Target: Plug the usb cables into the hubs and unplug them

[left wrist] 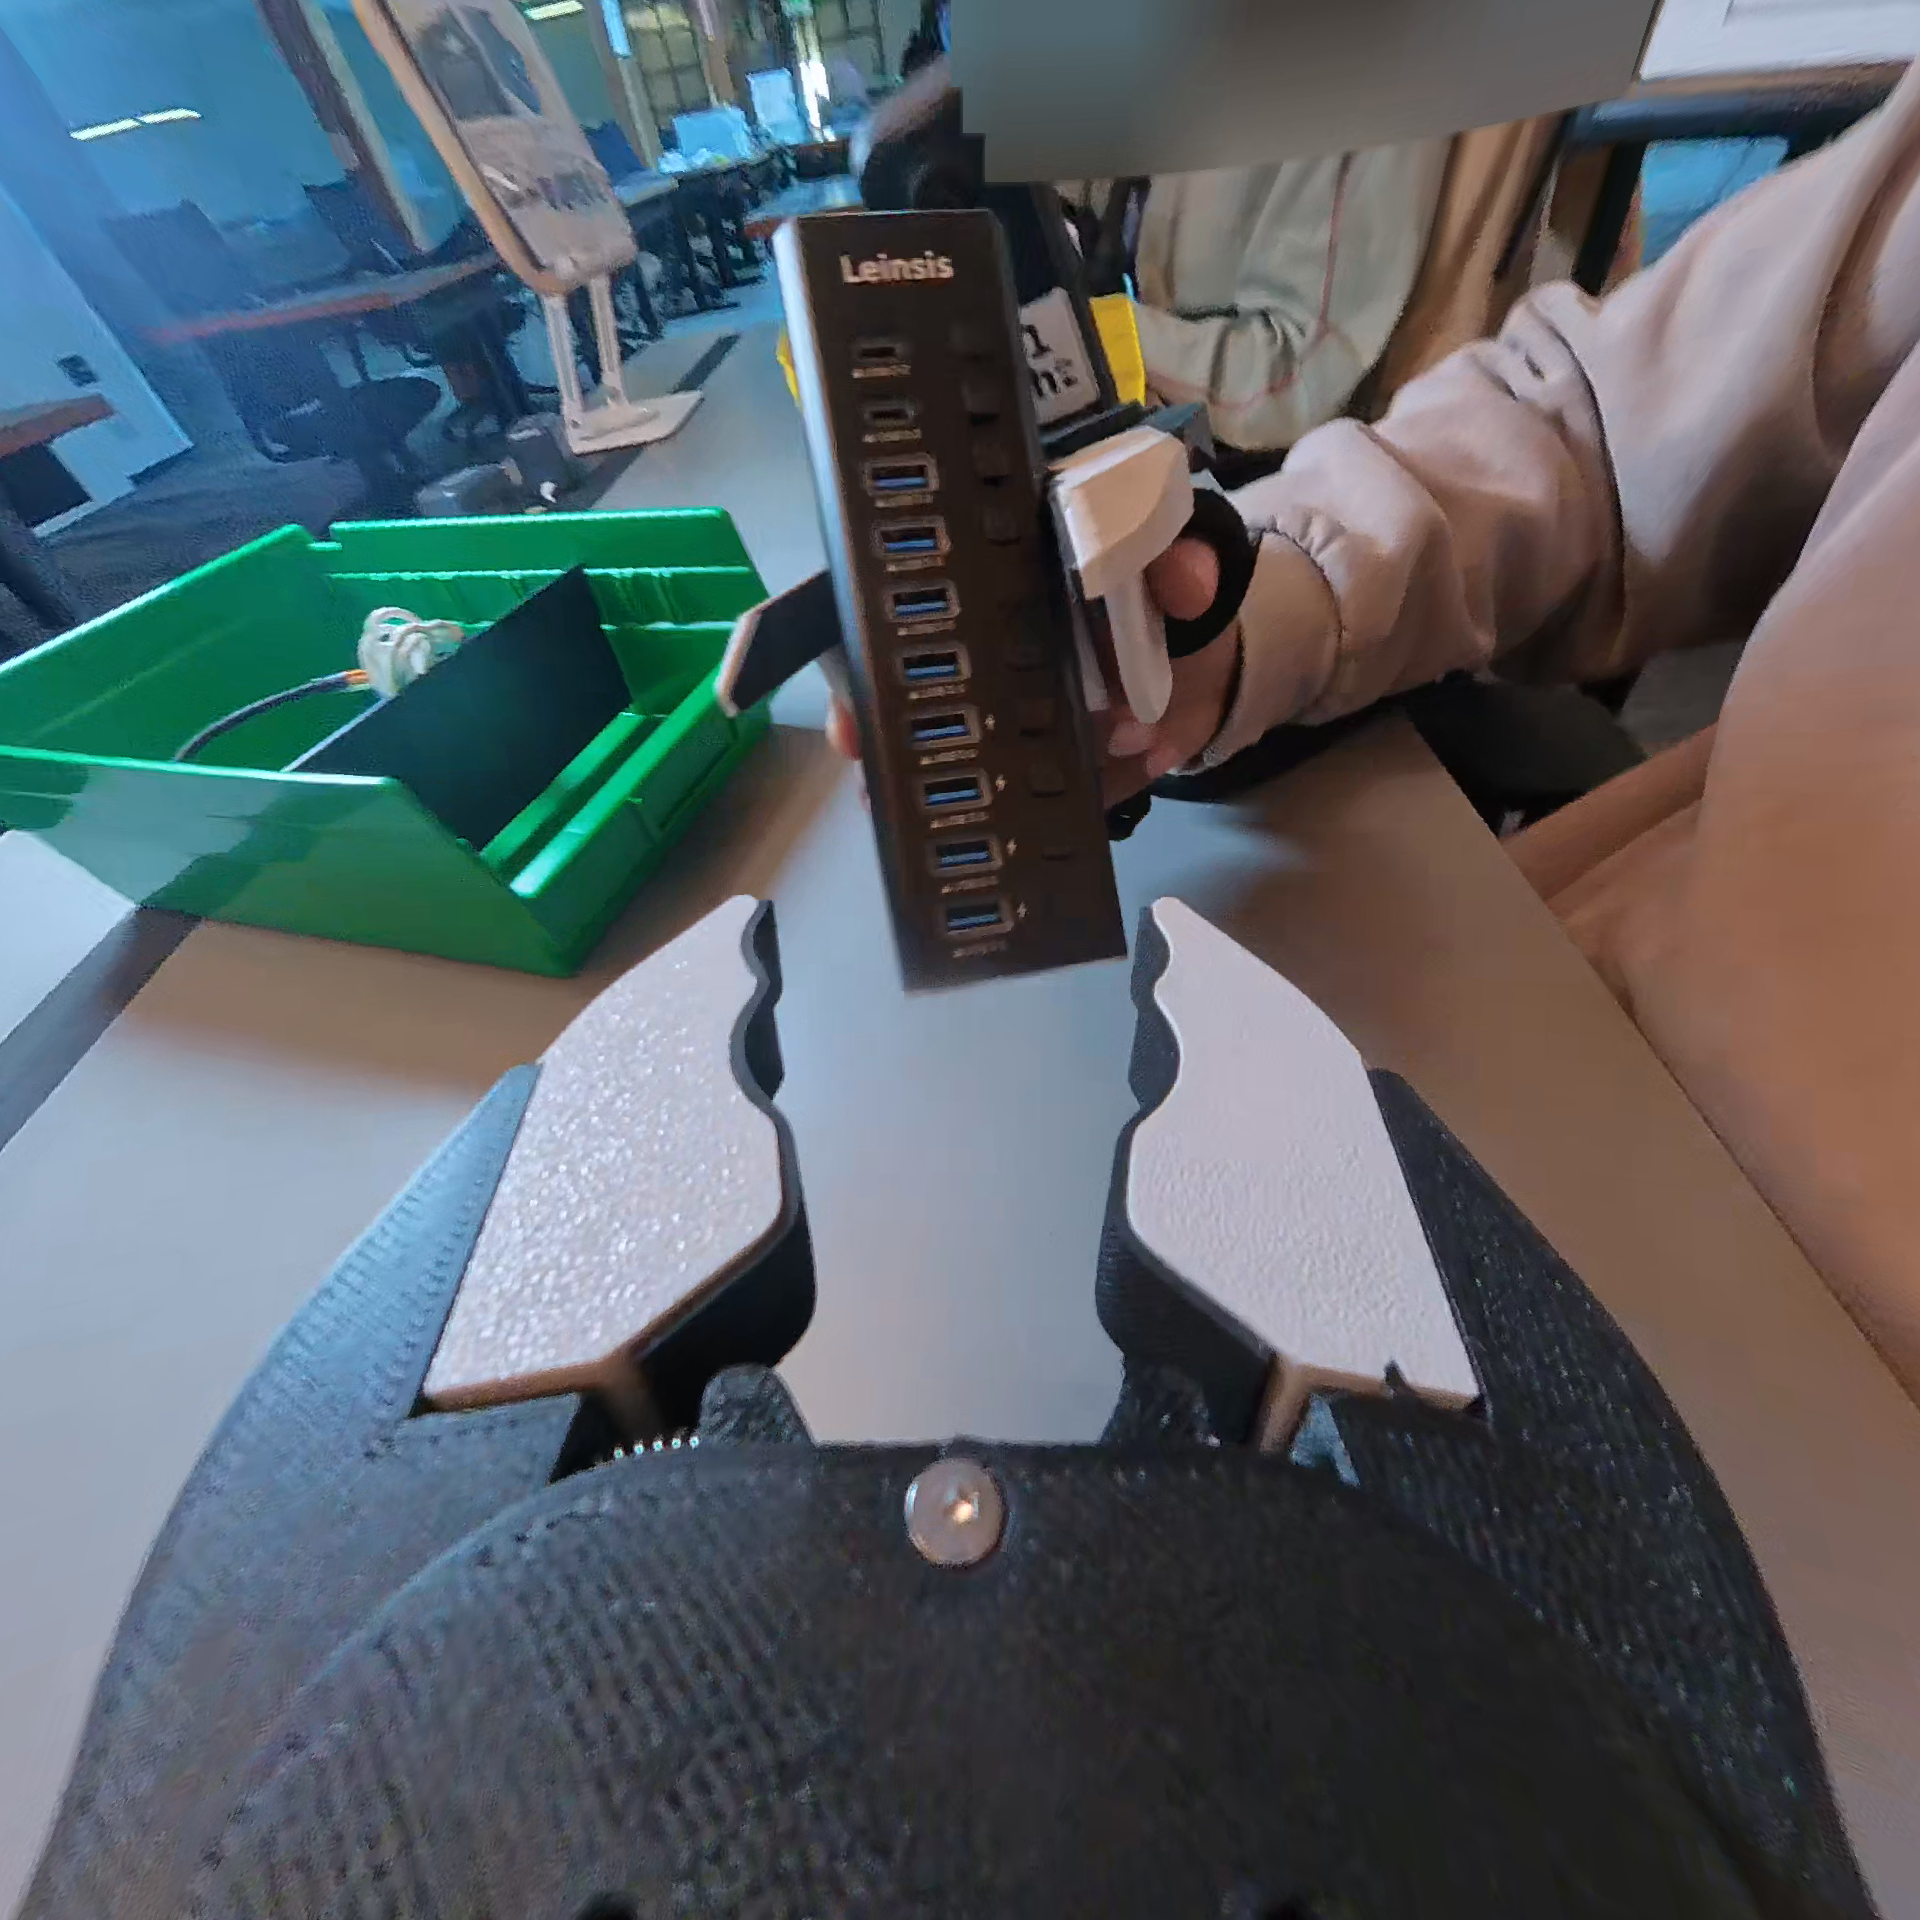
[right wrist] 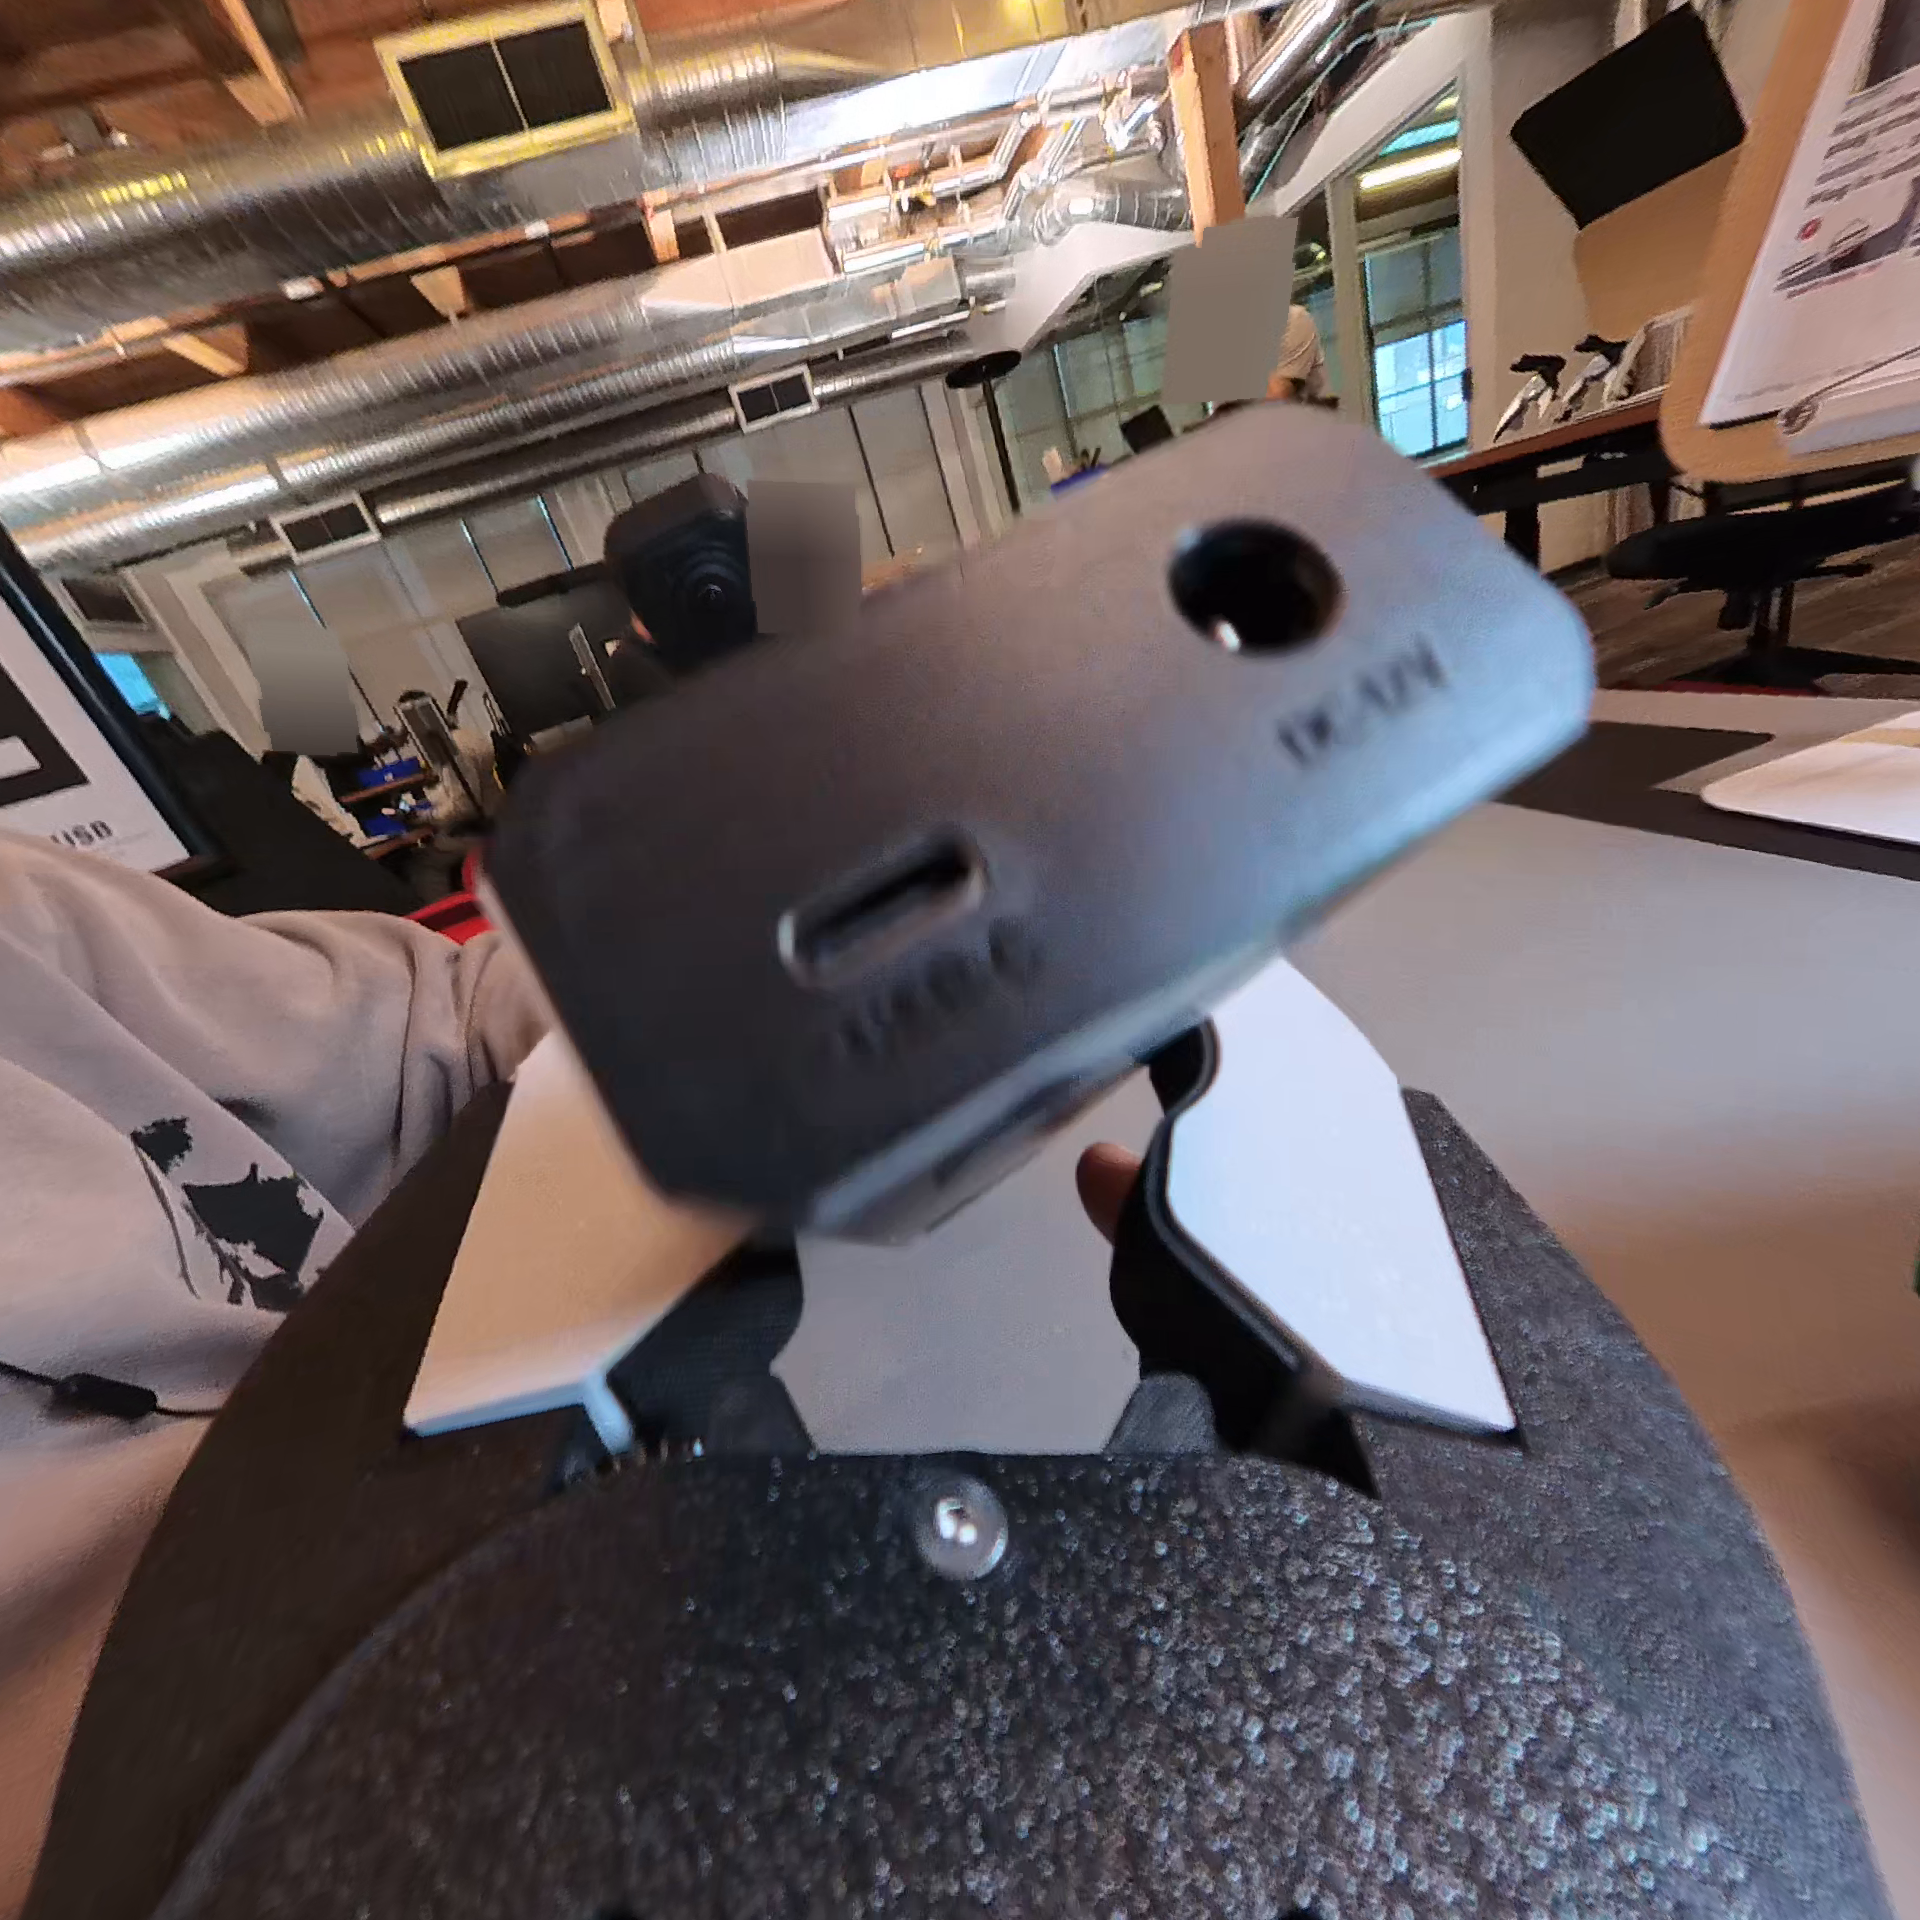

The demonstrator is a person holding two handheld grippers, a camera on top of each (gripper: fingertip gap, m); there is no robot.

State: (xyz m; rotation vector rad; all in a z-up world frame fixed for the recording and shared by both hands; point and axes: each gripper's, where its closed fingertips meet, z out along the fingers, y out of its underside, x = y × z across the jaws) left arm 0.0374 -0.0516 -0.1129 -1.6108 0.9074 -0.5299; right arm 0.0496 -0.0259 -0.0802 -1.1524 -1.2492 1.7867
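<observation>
Left wrist view shows the left gripper (left wrist: 956,935) spread wide and empty above the grey tabletop (left wrist: 935,1247), its tips just short of the lower end of a black hub (left wrist: 935,623) held upright in the air. The right gripper (left wrist: 914,644) clamps the hub across its middle, a bare hand (left wrist: 1174,665) behind it. A green bin (left wrist: 312,852) with a black divider and a cable (left wrist: 260,712) sits at the far left; in the right wrist view the hub's end face (right wrist: 1039,810) fills the frame.
</observation>
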